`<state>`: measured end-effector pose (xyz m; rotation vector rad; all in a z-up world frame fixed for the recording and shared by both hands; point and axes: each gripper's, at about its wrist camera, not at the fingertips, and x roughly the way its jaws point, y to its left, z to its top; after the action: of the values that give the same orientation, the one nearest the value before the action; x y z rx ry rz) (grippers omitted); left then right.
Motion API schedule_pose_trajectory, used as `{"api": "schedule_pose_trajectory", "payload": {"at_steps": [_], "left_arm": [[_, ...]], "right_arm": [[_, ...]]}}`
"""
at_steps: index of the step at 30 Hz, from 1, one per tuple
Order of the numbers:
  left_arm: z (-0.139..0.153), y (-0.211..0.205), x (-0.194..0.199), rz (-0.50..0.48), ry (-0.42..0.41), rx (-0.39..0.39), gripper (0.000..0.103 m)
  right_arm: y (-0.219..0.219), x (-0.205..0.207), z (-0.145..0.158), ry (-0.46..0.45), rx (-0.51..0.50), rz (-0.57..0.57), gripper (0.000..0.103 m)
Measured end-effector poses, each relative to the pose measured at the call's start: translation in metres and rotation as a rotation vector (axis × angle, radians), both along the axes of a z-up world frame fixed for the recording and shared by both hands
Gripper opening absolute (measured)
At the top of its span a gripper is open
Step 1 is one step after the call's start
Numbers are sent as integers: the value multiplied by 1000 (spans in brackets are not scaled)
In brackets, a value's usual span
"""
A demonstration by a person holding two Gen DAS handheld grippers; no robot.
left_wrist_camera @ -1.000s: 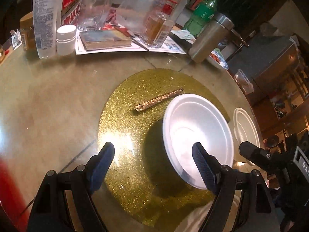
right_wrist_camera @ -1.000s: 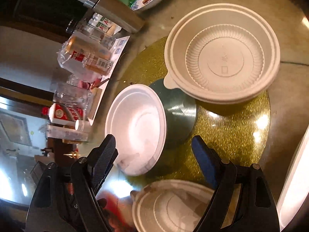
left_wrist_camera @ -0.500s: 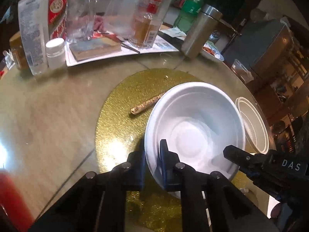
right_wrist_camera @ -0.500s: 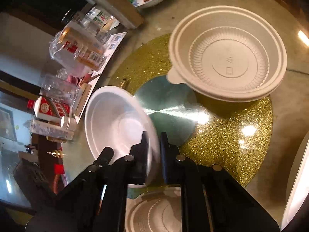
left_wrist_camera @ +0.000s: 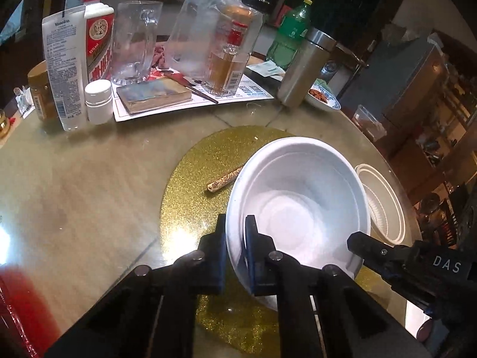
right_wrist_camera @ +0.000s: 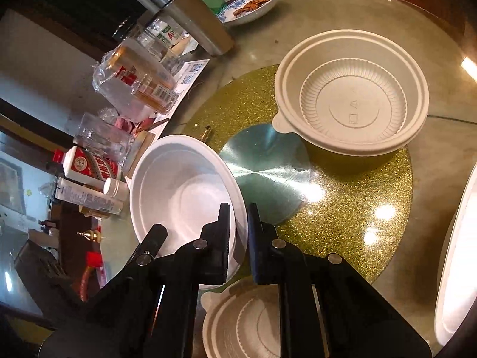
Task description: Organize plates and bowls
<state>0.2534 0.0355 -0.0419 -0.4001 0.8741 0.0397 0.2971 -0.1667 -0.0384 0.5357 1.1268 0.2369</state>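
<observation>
A white foam bowl (left_wrist_camera: pixel 298 208) is tilted above the gold glitter mat (left_wrist_camera: pixel 193 173). My left gripper (left_wrist_camera: pixel 235 232) is shut on its near left rim. Opposite, my right gripper (right_wrist_camera: pixel 238 223) is shut on the same white bowl's (right_wrist_camera: pixel 182 188) right rim, and its black body (left_wrist_camera: pixel 417 265) shows at the right of the left wrist view. A beige bowl (right_wrist_camera: pixel 351 89) sits on the mat's (right_wrist_camera: pixel 357 203) far side, seen too as a beige bowl (left_wrist_camera: pixel 381 203) behind the white one. Another beige bowl (right_wrist_camera: pixel 247 319) lies partly hidden under my right gripper.
A round silver disc (right_wrist_camera: pixel 265 173) sits at the mat's centre, and a gold bar (left_wrist_camera: pixel 225 179) lies on the mat. Bottles, a glass mug (left_wrist_camera: pixel 134 41), a steel flask (left_wrist_camera: pixel 304 71) and a plate of food (right_wrist_camera: pixel 250 6) crowd the far table. A white plate edge (right_wrist_camera: pixel 456 268) shows at right.
Both grippers went from open to shut on opposite rims of the white bowl. The bowl has tipped up off the mat, uncovering the silver disc.
</observation>
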Motion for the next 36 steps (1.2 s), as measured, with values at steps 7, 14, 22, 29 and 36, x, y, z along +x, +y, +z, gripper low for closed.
{"api": "schedule_pose_trajectory", "payload": {"at_steps": [7, 14, 22, 29, 36], "left_arm": [[8, 1, -5, -2, -29, -2, 9], [15, 0, -10, 0, -47, -5, 9], [31, -9, -20, -26, -87, 8, 9], [51, -31, -33, -72, -117, 59, 9], [73, -42, -58, -83, -134, 106, 10]], "right_arm": [[0, -6, 9, -31, -8, 2, 9], [2, -11, 20, -49, -25, 11, 8], [-6, -25, 35, -83, -32, 1, 8], [-25, -47, 50, -120, -20, -28, 8], [-37, -76, 67, -167, 4, -32, 7]]}}
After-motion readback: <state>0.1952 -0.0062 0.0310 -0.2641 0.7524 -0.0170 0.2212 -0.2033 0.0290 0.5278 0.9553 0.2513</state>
